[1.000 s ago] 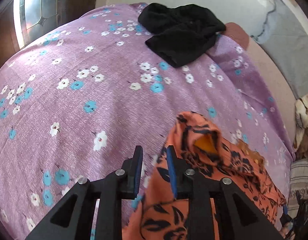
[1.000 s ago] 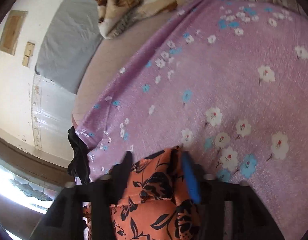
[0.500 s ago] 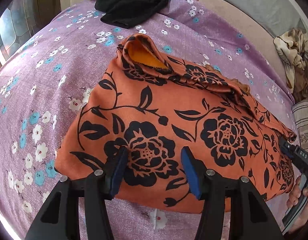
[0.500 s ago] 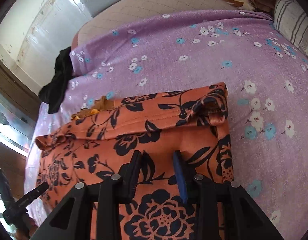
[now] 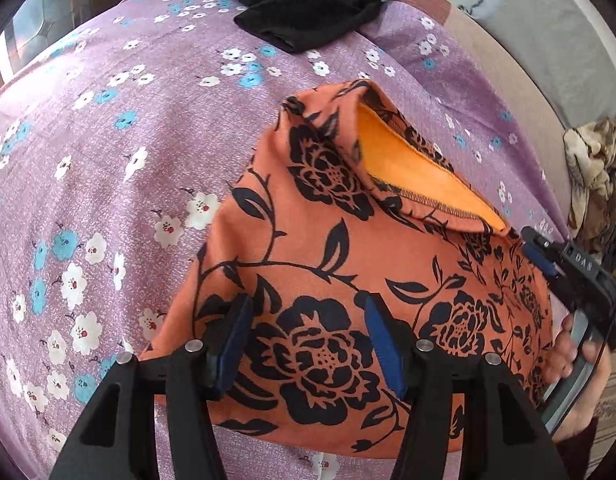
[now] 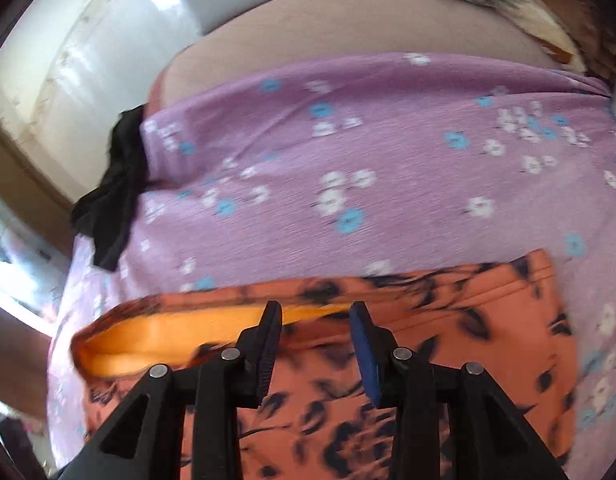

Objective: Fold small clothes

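An orange garment with black flowers (image 5: pixel 328 280) lies folded on the purple flowered bedsheet (image 5: pixel 107 160); one hem stands up and shows its yellow inside (image 5: pixel 408 168). My left gripper (image 5: pixel 308 320) hovers over the garment's near part. Its jaws are opening, with cloth below them and nothing pinched. My right gripper (image 5: pixel 538 250) comes in at the garment's right edge, held by a hand (image 5: pixel 576 360). In the blurred right wrist view the right gripper (image 6: pixel 316 320) hangs over the garment (image 6: pixel 448 320) near the yellow hem (image 6: pixel 167 332). These jaws are opening too, and nothing is caught between them.
A crumpled black garment (image 5: pixel 312 8) lies at the far edge of the bed, also visible as the black garment (image 6: pixel 115 196) on the left. A patterned blanket (image 5: pixel 596 172) is bunched at the right. Bare mattress (image 6: pixel 348 32) and a wall lie beyond the sheet.
The left jaws, nearly shut at the garment's edge a second ago, now stand wide over the folded garment. The right jaws narrowed from wide, and that gripper swung across towards the yellow hem.
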Tool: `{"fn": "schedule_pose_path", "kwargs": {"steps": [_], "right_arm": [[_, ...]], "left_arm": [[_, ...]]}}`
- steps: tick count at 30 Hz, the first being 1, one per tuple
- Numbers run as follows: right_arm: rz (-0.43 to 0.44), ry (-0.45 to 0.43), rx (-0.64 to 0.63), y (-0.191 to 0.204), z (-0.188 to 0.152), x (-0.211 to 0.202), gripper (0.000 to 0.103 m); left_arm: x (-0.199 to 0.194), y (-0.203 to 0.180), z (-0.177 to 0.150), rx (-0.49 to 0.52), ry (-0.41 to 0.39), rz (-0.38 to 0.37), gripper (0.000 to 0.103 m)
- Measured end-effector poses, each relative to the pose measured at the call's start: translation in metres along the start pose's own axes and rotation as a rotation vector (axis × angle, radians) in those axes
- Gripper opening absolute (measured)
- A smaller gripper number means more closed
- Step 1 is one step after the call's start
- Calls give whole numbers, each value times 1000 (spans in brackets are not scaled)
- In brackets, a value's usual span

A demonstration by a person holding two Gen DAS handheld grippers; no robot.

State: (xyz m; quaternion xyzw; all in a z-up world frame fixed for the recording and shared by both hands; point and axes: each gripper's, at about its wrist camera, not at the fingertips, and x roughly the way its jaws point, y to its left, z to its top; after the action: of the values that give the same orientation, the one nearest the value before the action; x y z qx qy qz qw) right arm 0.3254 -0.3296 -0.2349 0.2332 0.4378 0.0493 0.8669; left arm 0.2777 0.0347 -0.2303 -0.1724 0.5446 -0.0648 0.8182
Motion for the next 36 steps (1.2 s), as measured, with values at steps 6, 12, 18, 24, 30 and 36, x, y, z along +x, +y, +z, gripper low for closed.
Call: {"fn": "schedule_pose_path", "kwargs": {"steps": [6,12,18,24,30,36], "right_arm": [[256,217,-173,117,-36,65,39],[143,93,-103,139,-7,113,37],[103,-29,-1,104,11,77,39],[32,-7,-100,70,-33,-3,39],[-23,45,-30,6,-104,-73,39],[-20,61,51,-38,-152,-120,46]], "left_arm": [[-5,3,-9,24,8,-13,59],[-4,9,-17,67,18,-28,59],[-3,10,-13,28,42,-52,59],[-18,4,-11,66,-31,28,59],[-14,21,-4,42,-56,151,59],[-19,36,-16,1,-31,189,59]]}}
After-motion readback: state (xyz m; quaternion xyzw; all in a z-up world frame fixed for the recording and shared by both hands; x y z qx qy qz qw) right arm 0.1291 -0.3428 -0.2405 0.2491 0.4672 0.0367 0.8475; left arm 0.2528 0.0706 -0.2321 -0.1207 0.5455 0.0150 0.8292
